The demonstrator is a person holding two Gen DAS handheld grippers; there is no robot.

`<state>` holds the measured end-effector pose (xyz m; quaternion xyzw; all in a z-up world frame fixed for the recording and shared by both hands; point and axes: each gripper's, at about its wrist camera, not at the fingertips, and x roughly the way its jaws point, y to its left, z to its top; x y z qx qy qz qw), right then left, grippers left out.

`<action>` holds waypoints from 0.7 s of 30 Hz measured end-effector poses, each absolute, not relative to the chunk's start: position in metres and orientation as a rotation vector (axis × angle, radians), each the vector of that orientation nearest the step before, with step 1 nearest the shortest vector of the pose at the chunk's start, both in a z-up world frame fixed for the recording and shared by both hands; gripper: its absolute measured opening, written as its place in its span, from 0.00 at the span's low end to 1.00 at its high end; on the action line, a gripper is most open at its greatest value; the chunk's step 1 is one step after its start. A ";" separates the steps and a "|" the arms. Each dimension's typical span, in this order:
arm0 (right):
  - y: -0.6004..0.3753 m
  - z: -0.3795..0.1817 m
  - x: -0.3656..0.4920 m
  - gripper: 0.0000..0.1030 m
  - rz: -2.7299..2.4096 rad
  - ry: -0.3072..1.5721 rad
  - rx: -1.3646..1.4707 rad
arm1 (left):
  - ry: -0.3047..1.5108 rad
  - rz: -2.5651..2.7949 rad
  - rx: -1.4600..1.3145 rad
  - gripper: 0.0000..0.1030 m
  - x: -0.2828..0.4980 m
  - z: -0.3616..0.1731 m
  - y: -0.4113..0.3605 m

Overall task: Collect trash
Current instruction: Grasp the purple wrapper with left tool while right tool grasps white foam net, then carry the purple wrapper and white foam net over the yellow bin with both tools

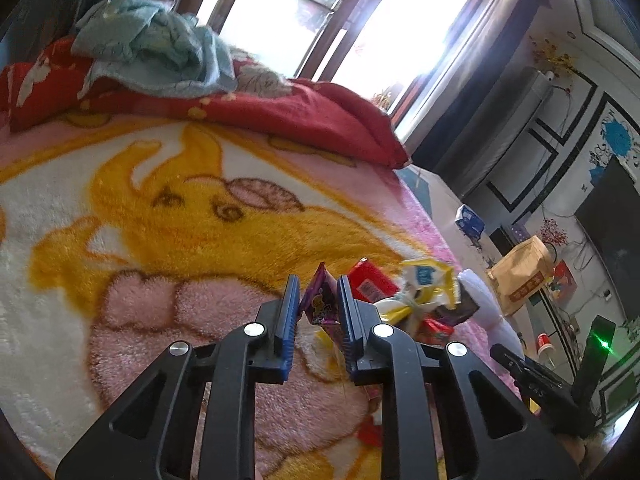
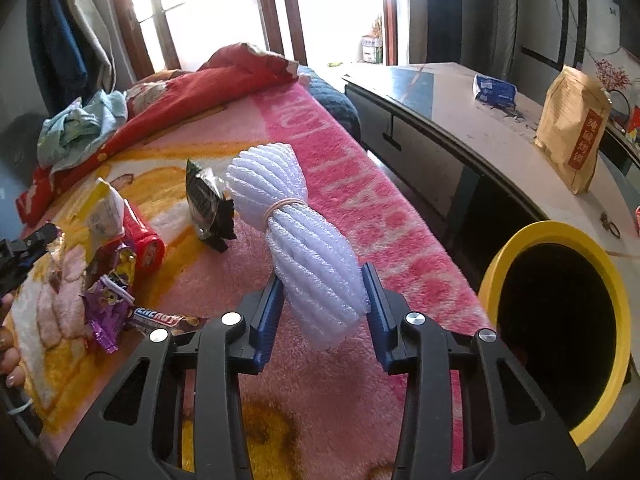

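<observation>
Sunlight pours through the tall wooden-framed window (image 1: pixel 304 12) behind the bed, and seen from the left wrist, a plush pink and yellow cartoon blanket (image 1: pixel 168 216) covers nearly everything. At the blanket's far edge a red quilt (image 1: pixel 280 108) lies bunched, with a crumpled pale blue cloth (image 1: pixel 152 40) heaped on it. The left gripper (image 1: pixel 318 300) has its blue-padded fingers drawn in narrow on a purple snack wrapper (image 1: pixel 320 306), which stands pinched between them. Just beyond, toward the blanket's right edge, trash sits in a loose pile: a red packet (image 1: pixel 370 282), a yellow and white wrapper (image 1: pixel 426 286), and a white foam roll (image 1: pixel 486 304) at the very edge.

From the right wrist, the same blanket (image 2: pixel 352 216) runs along a low cabinet (image 2: pixel 460 120) on the right, whose top carries a brown paper bag (image 2: pixel 572 128) and a small blue pack (image 2: pixel 494 90). A yellow-rimmed bin (image 2: pixel 560 332) with a dark inside sits tipped toward the camera beside the blanket's right edge. The right gripper (image 2: pixel 324 304) is spread wide, its fingers on either side of the near end of the white foam roll (image 2: pixel 296 236), which is bound at the middle by a rubber band (image 2: pixel 282 206); whether the pads press it I cannot tell. Left of the roll lie a dark foil wrapper (image 2: pixel 206 204), a red can (image 2: pixel 144 240) on its side, and a chocolate bar wrapper (image 2: pixel 160 319) near the blanket's left edge.
</observation>
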<state>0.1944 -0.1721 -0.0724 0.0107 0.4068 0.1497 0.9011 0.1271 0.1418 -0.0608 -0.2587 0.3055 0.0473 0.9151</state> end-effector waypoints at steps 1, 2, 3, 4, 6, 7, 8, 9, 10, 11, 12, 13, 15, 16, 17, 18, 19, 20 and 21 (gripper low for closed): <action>-0.173 -0.071 0.194 0.31 0.309 0.837 0.023 | 0.623 0.092 -0.529 0.18 0.126 -0.058 0.140; -0.175 -0.069 0.193 0.31 0.304 0.832 0.024 | 0.615 0.085 -0.522 0.18 0.124 -0.054 0.138; -0.177 -0.067 0.192 0.31 0.300 0.826 0.026 | 0.609 0.081 -0.512 0.18 0.123 -0.051 0.135; -0.180 -0.064 0.191 0.31 0.297 0.820 0.031 | 0.600 0.073 -0.503 0.18 0.121 -0.046 0.132; -0.185 -0.060 0.189 0.31 0.286 0.809 0.038 | 0.588 0.060 -0.487 0.18 0.119 -0.040 0.127; -0.186 -0.059 0.189 0.31 0.283 0.805 0.041 | 0.585 0.056 -0.482 0.18 0.119 -0.039 0.125; -0.190 -0.057 0.188 0.31 0.281 0.799 0.046 | 0.577 0.049 -0.473 0.18 0.118 -0.035 0.122; -0.191 -0.055 0.188 0.31 0.277 0.796 0.049 | 0.573 0.044 -0.466 0.18 0.117 -0.033 0.119; -0.193 -0.053 0.186 0.31 0.276 0.791 0.052 | 0.568 0.035 -0.458 0.18 0.117 -0.030 0.116; -0.194 -0.052 0.185 0.31 0.277 0.788 0.056 | 0.566 0.030 -0.454 0.18 0.116 -0.028 0.113; -0.195 -0.050 0.184 0.31 0.278 0.786 0.058 | 0.563 0.023 -0.449 0.18 0.116 -0.026 0.110; -0.196 -0.048 0.182 0.31 0.282 0.782 0.061 | 0.561 0.018 -0.442 0.18 0.116 -0.024 0.107; -0.196 -0.045 0.180 0.31 0.288 0.776 0.064 | 0.558 0.002 -0.430 0.18 0.116 -0.021 0.100; -0.196 -0.043 0.178 0.31 0.293 0.773 0.065 | 0.557 -0.005 -0.424 0.18 0.117 -0.019 0.097; -0.196 -0.041 0.176 0.31 0.298 0.769 0.065 | 0.556 -0.013 -0.414 0.18 0.117 -0.018 0.092; -0.196 -0.040 0.175 0.31 0.301 0.767 0.066 | 0.556 -0.021 -0.404 0.18 0.118 -0.016 0.088; -0.196 -0.038 0.173 0.31 0.305 0.762 0.065 | 0.556 -0.031 -0.396 0.18 0.118 -0.015 0.083; -0.196 -0.036 0.171 0.31 0.308 0.760 0.065 | 0.556 -0.040 -0.388 0.18 0.119 -0.014 0.079; -0.196 -0.035 0.170 0.31 0.312 0.759 0.066 | 0.556 -0.047 -0.382 0.18 0.119 -0.013 0.075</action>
